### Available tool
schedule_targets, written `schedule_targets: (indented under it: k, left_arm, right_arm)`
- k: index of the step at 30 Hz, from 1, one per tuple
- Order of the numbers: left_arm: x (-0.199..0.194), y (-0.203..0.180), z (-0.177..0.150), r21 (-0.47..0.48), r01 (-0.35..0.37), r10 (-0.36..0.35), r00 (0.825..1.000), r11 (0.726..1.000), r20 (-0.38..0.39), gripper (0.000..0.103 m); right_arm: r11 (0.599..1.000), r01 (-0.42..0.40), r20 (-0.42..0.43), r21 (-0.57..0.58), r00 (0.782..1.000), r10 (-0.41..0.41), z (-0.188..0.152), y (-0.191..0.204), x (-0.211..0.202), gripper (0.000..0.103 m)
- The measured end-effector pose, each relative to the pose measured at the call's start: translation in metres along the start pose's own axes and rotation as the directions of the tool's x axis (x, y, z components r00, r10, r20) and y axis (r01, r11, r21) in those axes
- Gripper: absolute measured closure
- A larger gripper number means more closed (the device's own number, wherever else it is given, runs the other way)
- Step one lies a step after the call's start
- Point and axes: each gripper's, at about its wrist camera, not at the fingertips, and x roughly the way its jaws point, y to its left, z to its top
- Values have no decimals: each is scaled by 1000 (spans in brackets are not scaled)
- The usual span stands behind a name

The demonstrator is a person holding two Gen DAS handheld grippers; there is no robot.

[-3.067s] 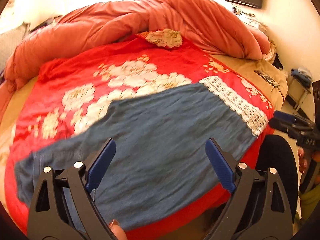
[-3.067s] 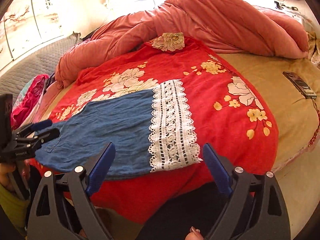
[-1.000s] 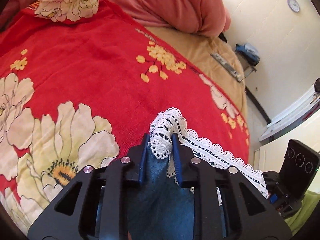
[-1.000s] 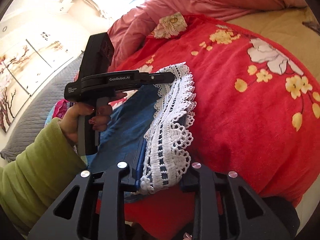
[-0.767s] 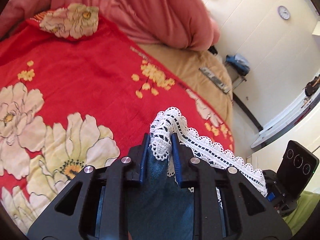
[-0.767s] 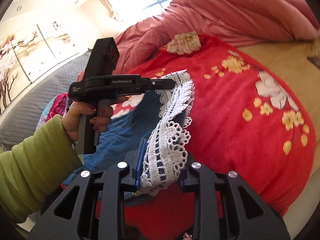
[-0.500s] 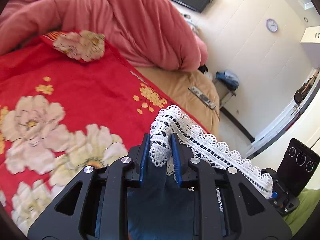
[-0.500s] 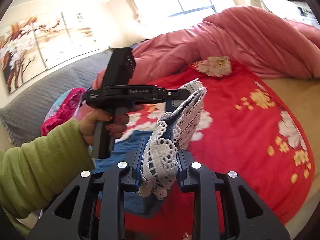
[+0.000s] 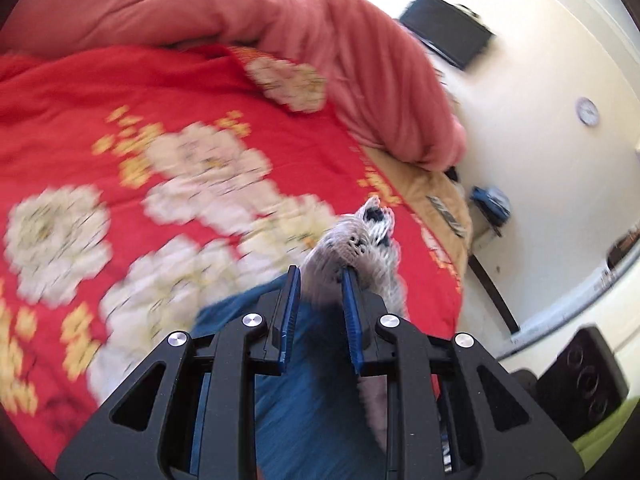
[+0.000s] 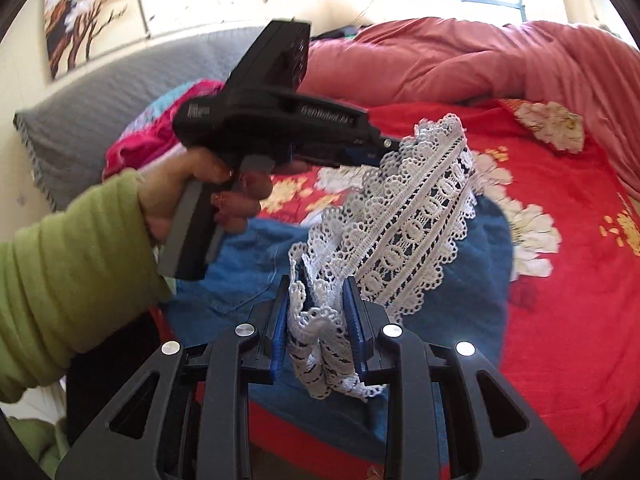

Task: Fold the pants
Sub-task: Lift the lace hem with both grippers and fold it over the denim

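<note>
Blue pants with a white lace hem lie on the red flowered blanket. The hem end is lifted and doubled back above the rest of the cloth. My right gripper is shut on one bunched corner of the lace. My left gripper, held by a hand in a green sleeve, pinches the other corner. In the blurred left wrist view, the left gripper has lace and blue cloth between its pads, and its jaws are closing a little tighter.
A heaped pink duvet covers the far side of the bed. A grey padded headboard and a pile of pink clothes stand at the left. A remote lies on the tan sheet near the bed's edge.
Three seconds ago both grippers were open over flat pants. Over the last second both, shut on the lace hem, lifted it and carried it leftward over the blue cloth.
</note>
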Motion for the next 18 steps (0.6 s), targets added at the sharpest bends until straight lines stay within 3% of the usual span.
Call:
schedule_targets:
  k: [3,4,6,9,14,16,17,18]
  left_arm:
    - [-16,20,-12,-102,0,4,999,995,35,90]
    - [-22,28,-17,-140,18,-9,998,990,58,86]
    - [-34,44,-26,-230,19,4,995,973,97,65]
    - [-38,66,-31,-329,20,13,995,944,99,63]
    - [-22,65,-30,-316,-5,20,999,949,45,50]
    - [-16,58,-29,-281,-31,40,999,959,26,43]
    - [-11,54,-27,-259,-61,67,998,964,14,41]
    - [-8,52,-25,-244,-81,86,996,966,8,41]
  right_arm:
    - [999,-6,-57,-47,998,3,-7,16,22,79]
    - [998,-14,-69,-54,998,10,-9,19,27,79]
    - [997,-42,-94,-71,995,35,-12,30,36,79]
    - [988,-45,-116,-147,993,28,-17,48,46,79]
    - [985,-33,-87,-167,996,18,-20,45,31,78]
    - [985,3,-67,-173,998,-15,-25,42,18,68]
    - [982,34,-58,-184,997,-45,-28,41,12,55]
    - [977,64,-54,-204,996,-77,-32,40,6,48]
